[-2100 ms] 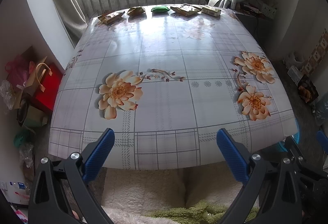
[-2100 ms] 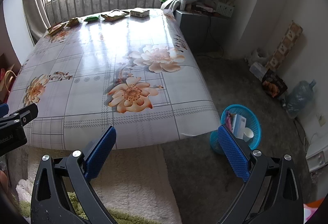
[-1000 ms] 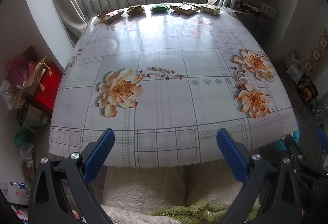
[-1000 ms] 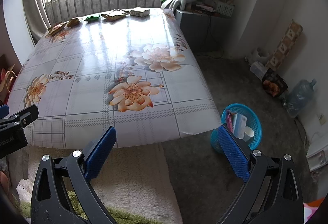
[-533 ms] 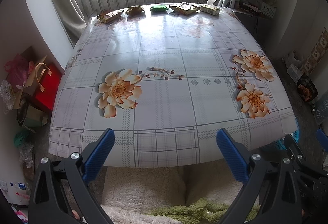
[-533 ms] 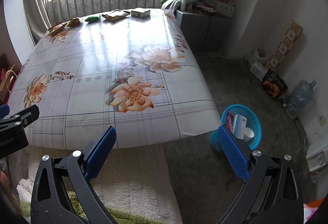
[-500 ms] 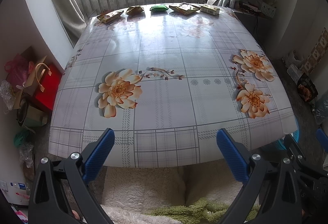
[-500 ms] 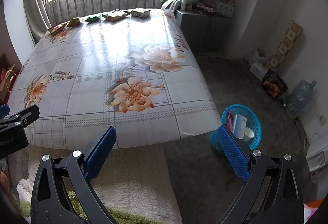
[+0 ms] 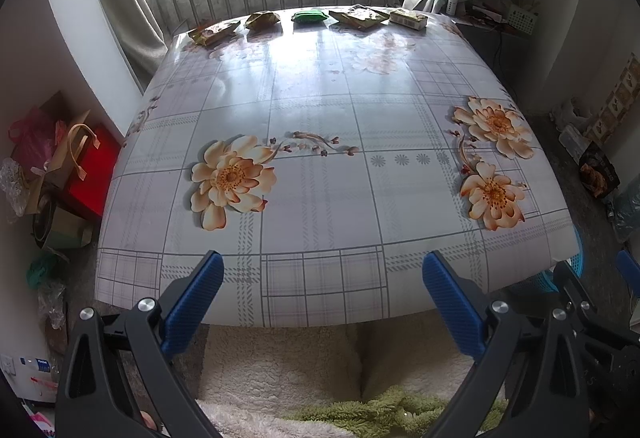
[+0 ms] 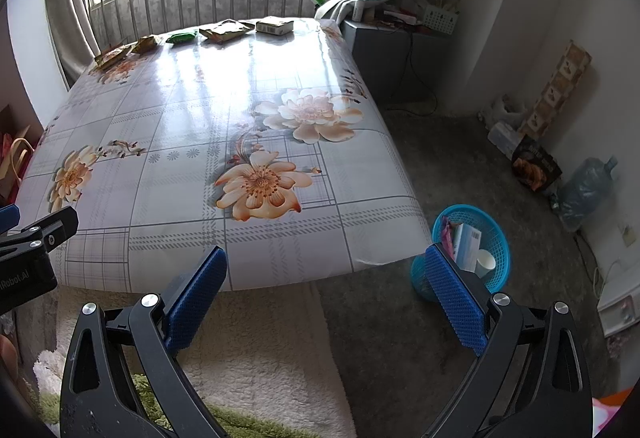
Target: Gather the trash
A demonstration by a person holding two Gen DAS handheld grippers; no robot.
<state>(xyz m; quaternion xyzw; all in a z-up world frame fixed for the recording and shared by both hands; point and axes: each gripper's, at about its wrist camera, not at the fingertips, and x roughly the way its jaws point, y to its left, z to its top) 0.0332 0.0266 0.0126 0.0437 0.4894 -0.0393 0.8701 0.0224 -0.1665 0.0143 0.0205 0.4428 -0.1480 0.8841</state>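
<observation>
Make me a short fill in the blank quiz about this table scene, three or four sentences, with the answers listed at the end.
1. Five pieces of trash lie in a row along the table's ____ edge, by the window bars.
2. The middle piece, between the brown wrappers, is a ____ packet.
3. The blue basket stands on the ____, beside the table's near right corner.
4. The left gripper and the right gripper both have jaws standing ____, holding nothing.

Answers: far; green; floor; open
</observation>
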